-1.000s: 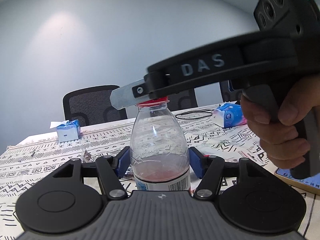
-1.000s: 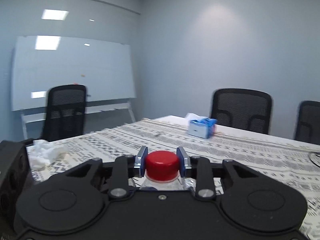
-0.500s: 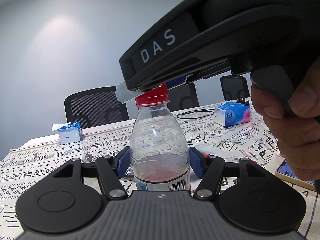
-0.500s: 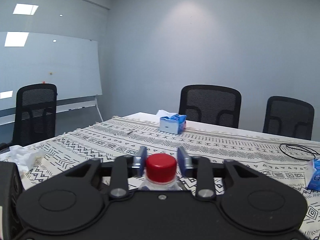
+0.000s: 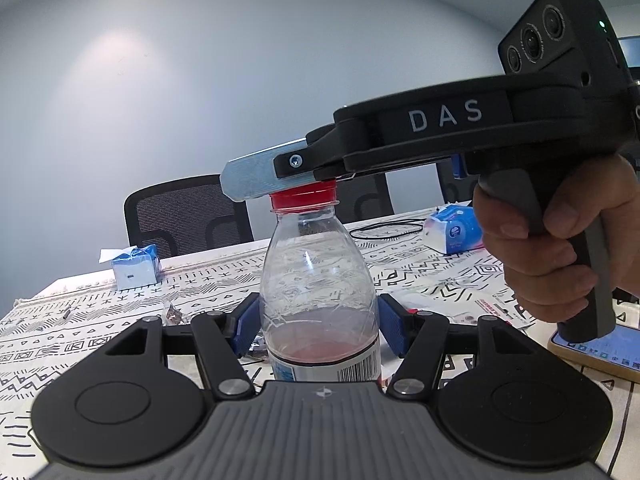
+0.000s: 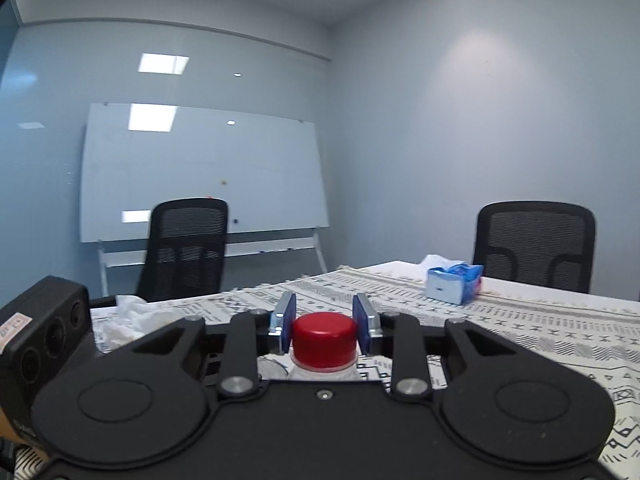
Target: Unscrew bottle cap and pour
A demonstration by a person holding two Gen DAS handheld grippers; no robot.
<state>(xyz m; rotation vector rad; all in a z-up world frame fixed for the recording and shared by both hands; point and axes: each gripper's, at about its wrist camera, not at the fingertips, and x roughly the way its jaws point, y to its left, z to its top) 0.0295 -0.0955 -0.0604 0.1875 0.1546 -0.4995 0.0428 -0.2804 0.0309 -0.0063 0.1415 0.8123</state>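
Observation:
A clear plastic bottle [image 5: 318, 280] with a little pink liquid stands upright on the patterned tablecloth. My left gripper [image 5: 318, 330] is shut on the bottle's body, a blue pad on each side. Its red cap [image 5: 303, 196] sits on the neck. My right gripper [image 6: 324, 322] straddles the red cap [image 6: 324, 338] from above the shoulder, with a small gap between each pad and the cap. In the left wrist view the right gripper [image 5: 260, 178] reaches in from the right, held by a hand [image 5: 560, 240].
A phone [image 5: 596, 350] lies on the table at the right. Tissue packs [image 5: 134, 266] [image 5: 454, 230], a black cable loop [image 5: 386, 228] and crumpled tissue [image 6: 132, 316] lie on the table. Black chairs [image 6: 534, 244] and a whiteboard [image 6: 200, 172] stand around it.
My right gripper has swung back around the cap to the left and its pads have opened slightly off the cap. The left gripper and bottle have not moved.

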